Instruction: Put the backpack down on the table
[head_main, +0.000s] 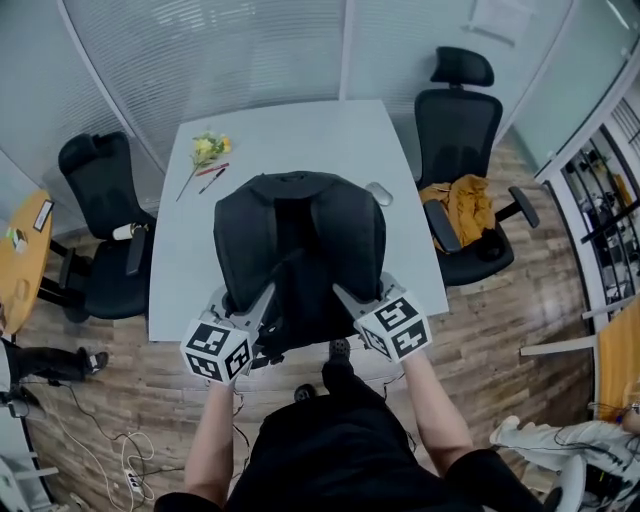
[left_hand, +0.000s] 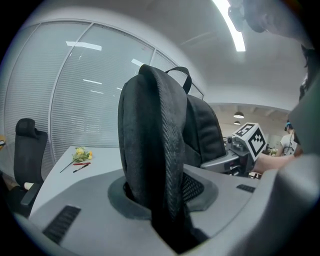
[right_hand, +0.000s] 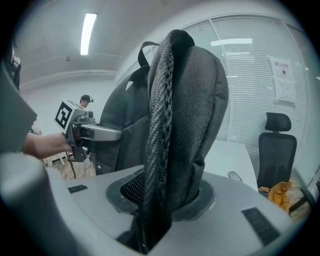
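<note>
A dark grey backpack (head_main: 298, 250) hangs upright over the near half of the white table (head_main: 300, 130), its shoulder straps facing me. My left gripper (head_main: 258, 300) is shut on the left shoulder strap (left_hand: 155, 165), which runs up between its jaws. My right gripper (head_main: 345, 295) is shut on the right shoulder strap (right_hand: 162, 150) in the same way. Each gripper view shows the other gripper across the pack, the right gripper (left_hand: 235, 157) in one and the left gripper (right_hand: 100, 132) in the other. Whether the backpack's bottom touches the table is hidden.
A yellow flower (head_main: 208, 150) and two pens (head_main: 212, 175) lie at the table's far left. A computer mouse (head_main: 379, 193) sits right of the pack. Black office chairs stand left (head_main: 100, 230) and right (head_main: 460, 150), the right one holding an orange garment (head_main: 465, 205).
</note>
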